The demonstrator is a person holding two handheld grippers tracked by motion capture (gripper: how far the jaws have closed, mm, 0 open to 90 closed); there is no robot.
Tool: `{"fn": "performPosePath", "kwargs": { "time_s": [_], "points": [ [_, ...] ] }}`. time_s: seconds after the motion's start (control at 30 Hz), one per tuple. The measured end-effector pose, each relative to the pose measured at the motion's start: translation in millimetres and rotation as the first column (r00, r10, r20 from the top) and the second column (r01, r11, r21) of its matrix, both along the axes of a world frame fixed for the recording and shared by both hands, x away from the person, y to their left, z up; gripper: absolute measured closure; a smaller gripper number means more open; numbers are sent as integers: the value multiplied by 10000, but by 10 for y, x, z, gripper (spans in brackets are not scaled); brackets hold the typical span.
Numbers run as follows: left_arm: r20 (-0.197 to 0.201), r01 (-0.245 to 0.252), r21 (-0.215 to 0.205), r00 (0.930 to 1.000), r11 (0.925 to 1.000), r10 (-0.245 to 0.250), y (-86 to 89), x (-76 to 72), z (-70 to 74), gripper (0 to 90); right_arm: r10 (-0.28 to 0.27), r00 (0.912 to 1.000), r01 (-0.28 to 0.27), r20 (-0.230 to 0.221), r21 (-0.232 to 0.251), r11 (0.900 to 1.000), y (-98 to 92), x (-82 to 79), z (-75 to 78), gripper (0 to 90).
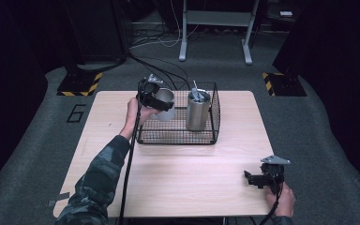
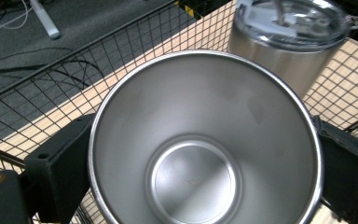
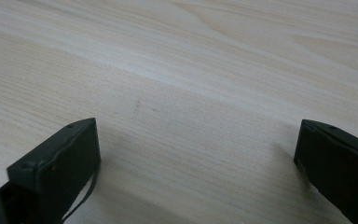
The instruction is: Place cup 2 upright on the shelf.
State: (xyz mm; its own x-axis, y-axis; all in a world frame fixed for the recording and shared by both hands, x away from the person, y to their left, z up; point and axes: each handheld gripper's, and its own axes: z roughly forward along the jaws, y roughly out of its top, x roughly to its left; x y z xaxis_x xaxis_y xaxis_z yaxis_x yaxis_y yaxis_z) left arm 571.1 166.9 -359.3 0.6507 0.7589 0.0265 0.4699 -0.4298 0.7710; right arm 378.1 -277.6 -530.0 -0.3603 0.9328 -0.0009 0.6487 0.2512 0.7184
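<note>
An open-topped, round stainless-steel cup (image 2: 205,149) is clamped by the left hand-held gripper (image 1: 157,97), one black jaw being pressed against each side of its wall. In the high view the cup (image 1: 166,104) is seen held at the left end of a black wire mesh basket (image 1: 178,136), above the basket's floor; whether it touches the mesh cannot be told. In the left gripper view the cup's bare, empty inside and flat round bottom are looked into directly.

A taller stainless-steel tumbler with a clear plastic lid (image 1: 198,111) is seen standing upright inside the basket, just beside the held cup and to its right; in the left gripper view the tumbler (image 2: 291,46) appears beyond the cup's rim.

The basket is set on the far middle of the light wooden surface (image 1: 192,178). The right hand-held gripper (image 1: 255,179) is held low over the near right corner of that surface, well apart from the basket. Its jaws are spread wide, with bare wood seen between them.
</note>
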Motion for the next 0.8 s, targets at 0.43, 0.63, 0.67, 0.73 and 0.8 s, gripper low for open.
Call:
{"fn": "performPosePath", "kwargs": {
  "time_s": [0.43, 0.63, 0.67, 0.73, 0.8],
  "points": [
    [-428, -208, 218, 9988, 9995, 217, -42, 154, -208, 59, 0, 10000, 0, 1, 1, 10000, 0, 0, 0, 0],
    [-537, -212, 294, 9983, 9993, 227, -67, 202, -284, 59, -1, 10000, 1, 0, 4, 10000, 0, 0, 0, 0],
    [-566, -209, 317, 9981, 9993, 226, -70, 209, -293, 59, -1, 10000, 1, 1, 4, 10000, 0, 0, 0, 0],
    [-656, -226, 338, 9975, 9992, 247, -83, 225, -324, 59, 2, 10000, -2, 1, 0, 10000, 0, 0, 0, 0],
    [-656, -260, 442, 9974, 9987, 288, -103, 235, -345, 58, 2, 10000, -2, 0, 1, 10000, 0, 0, 0, 0]
  ]
}}
